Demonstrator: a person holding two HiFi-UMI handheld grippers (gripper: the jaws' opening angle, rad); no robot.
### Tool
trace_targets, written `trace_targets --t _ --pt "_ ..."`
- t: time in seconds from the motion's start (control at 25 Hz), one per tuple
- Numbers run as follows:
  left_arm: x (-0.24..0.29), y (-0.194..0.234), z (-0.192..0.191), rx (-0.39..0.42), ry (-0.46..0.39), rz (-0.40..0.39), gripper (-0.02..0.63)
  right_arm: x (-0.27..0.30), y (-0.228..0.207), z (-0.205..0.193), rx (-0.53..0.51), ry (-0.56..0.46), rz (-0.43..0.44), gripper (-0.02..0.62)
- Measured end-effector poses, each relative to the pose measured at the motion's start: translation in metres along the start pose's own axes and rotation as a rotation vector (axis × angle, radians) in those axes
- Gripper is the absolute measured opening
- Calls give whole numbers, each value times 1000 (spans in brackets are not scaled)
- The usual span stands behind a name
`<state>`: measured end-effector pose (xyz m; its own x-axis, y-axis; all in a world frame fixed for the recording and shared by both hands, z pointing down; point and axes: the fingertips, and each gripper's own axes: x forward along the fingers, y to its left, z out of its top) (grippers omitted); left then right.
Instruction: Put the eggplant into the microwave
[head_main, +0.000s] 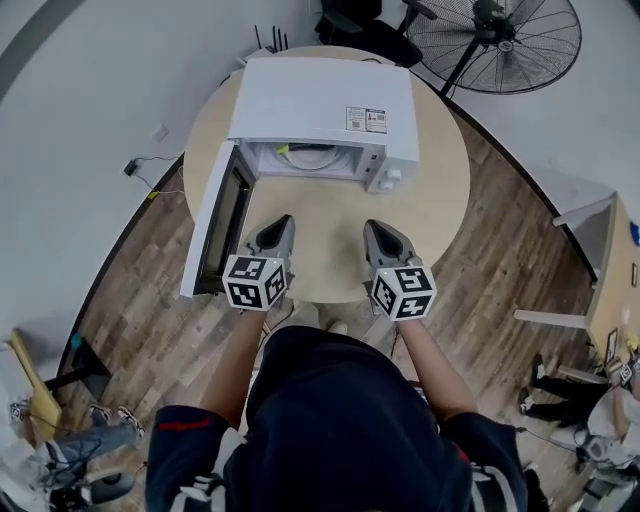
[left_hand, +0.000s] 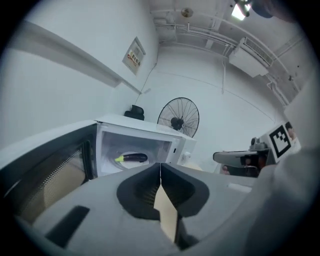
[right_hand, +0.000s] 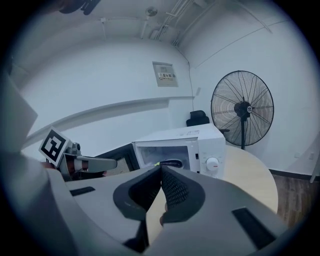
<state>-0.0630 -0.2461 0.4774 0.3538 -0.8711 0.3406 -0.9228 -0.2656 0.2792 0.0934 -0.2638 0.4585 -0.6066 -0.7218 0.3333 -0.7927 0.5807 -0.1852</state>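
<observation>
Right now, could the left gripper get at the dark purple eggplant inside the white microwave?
Probably yes: the microwave door stands wide open, the eggplant lies visible inside, nothing between. The left gripper, shut and empty, must open first.

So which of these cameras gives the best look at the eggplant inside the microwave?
The left gripper view: the eggplant lies whole, stem to tip, inside the open microwave. The right gripper view catches only a dark sliver of it; the head view, just a greenish bit at the opening.

white microwave (head_main: 320, 100), dark eggplant (left_hand: 134, 158), beige table (head_main: 440, 200)
</observation>
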Motion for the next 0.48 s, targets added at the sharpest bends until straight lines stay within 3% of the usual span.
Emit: trace_targets --t 0.48 --pt "-59 -44 46 117 -150 20 19 -42 23 45 -117 -119 31 12"
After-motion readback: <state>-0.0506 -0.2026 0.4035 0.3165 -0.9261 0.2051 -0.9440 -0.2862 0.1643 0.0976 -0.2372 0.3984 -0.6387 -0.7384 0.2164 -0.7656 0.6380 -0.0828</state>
